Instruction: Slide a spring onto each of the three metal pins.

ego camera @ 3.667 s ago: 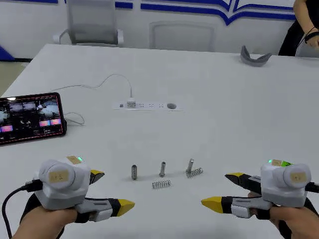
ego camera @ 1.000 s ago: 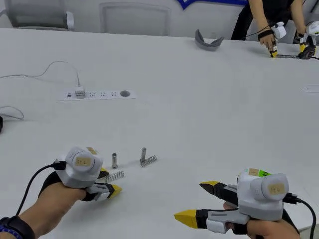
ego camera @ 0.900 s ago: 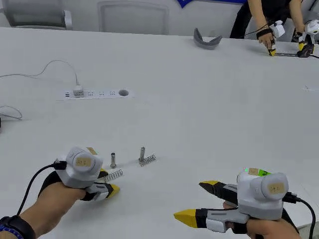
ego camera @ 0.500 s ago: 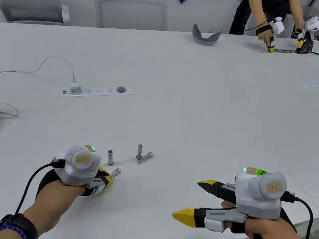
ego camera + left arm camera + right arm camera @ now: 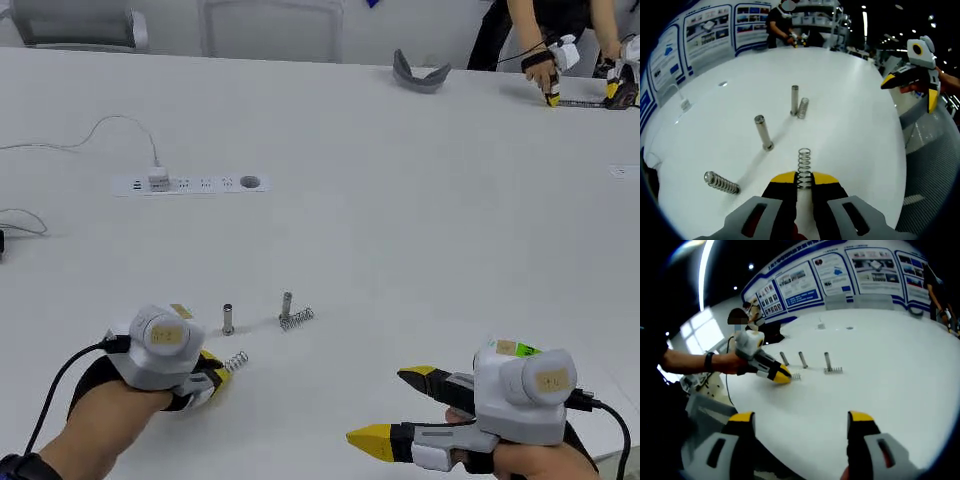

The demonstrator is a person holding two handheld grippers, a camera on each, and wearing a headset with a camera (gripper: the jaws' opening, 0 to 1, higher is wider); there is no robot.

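The left tongs [image 5: 797, 179] are pinched shut on one end of a spring [image 5: 803, 161], whose free end pokes forward over the white counter [image 5: 855, 125]. The right tongs [image 5: 800, 420] gape wide with nothing between them. Beyond the held spring stand a spring-covered pin [image 5: 720, 182], a bare pin [image 5: 761, 131], then a third pin [image 5: 794, 99] with a loose spring [image 5: 803, 107] lying at its foot.

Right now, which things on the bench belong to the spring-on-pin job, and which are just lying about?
Job:
- left gripper, shut on a spring
- near pin and far pin, both bare
- loose spring beside the far pin
- third pin, spring already on it
- right gripper, open

Lying about:
- power strip
- grey curved piece
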